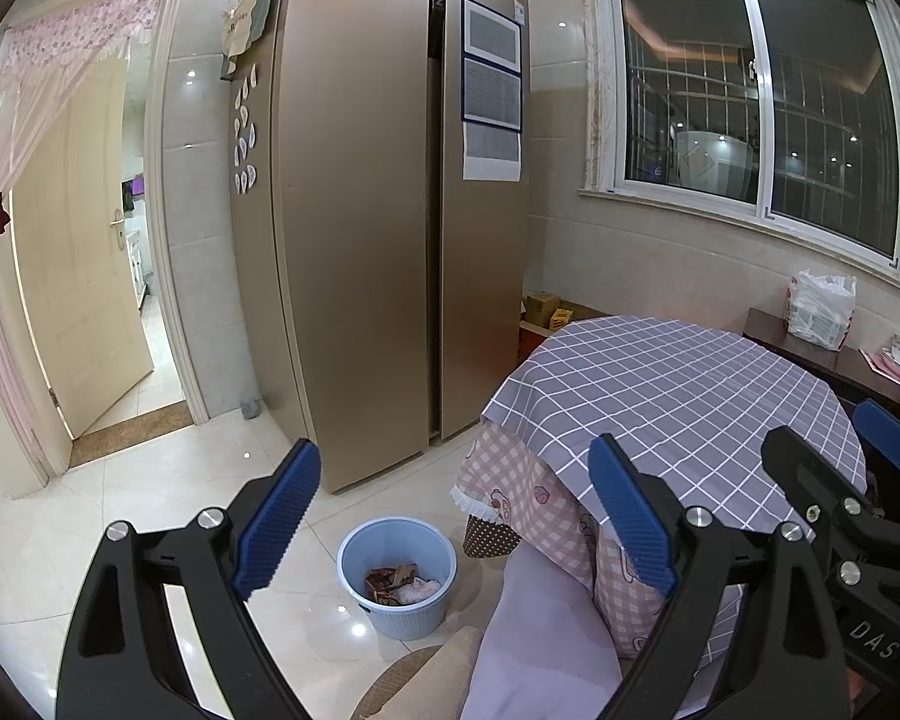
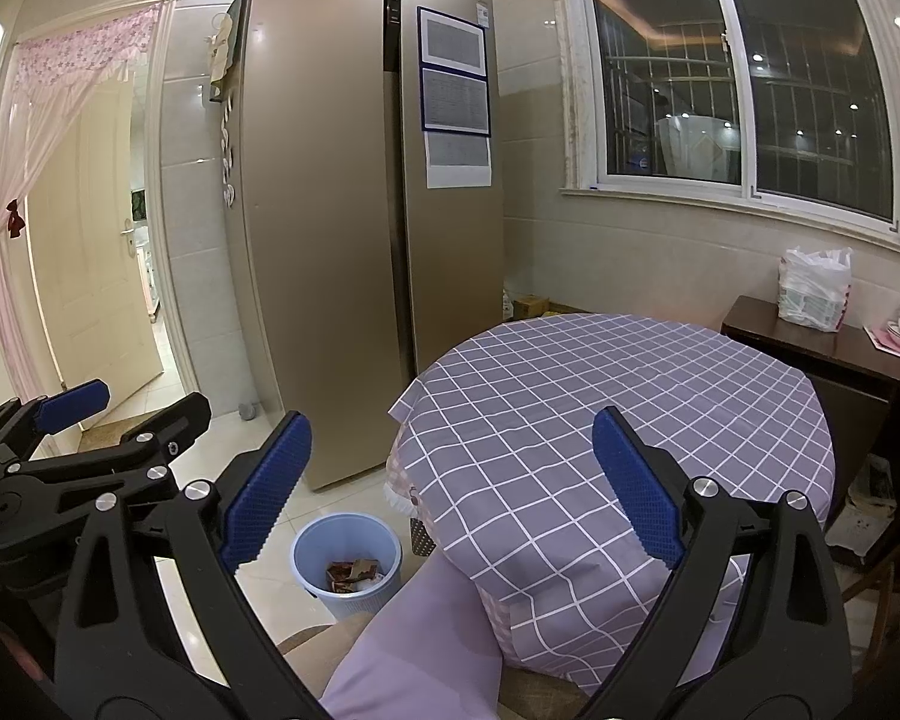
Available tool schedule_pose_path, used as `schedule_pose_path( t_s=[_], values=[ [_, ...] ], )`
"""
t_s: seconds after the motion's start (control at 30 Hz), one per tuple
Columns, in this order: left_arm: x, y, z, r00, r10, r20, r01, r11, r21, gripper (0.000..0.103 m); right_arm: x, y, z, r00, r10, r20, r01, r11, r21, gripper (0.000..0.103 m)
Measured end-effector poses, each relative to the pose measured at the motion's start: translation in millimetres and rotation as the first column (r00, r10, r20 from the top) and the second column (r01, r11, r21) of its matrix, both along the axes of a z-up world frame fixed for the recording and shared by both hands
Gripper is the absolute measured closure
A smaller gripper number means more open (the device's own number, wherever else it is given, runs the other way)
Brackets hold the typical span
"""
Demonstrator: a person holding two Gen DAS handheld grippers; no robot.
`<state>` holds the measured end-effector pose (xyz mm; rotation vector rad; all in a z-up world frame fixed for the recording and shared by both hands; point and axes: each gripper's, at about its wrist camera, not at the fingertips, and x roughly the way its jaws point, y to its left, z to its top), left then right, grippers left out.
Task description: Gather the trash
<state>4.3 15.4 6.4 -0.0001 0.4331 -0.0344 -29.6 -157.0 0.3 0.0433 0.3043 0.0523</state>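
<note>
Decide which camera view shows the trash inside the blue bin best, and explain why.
The left wrist view: the bin sits between the jaws with its mouth open to the camera, so the trash shows clearly. In the right wrist view, the bin is smaller, and a lilac cloth covers its lower right side.

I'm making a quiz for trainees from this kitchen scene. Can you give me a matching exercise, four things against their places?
Things:
1. bin
2. plastic bag
3. papers
4. checked cloth

Places:
A. on the fridge door
B. on the floor beside the table
C. spread over the round table
D. on the dark sideboard under the window

Pairs: 1-B, 2-D, 3-A, 4-C
</note>
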Motion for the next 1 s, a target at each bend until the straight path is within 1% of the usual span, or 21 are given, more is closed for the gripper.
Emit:
schedule_pose_path(
  t_s=[1.0],
  values=[
    [2.9,2.7,1.7,1.0,-0.011,-0.017,0.011,1.0,0.007,0.014,-1.6,2.4,-2.9,1.0,-0.008,-0.014,0.008,1.0,0.006,0.009]
  ],
)
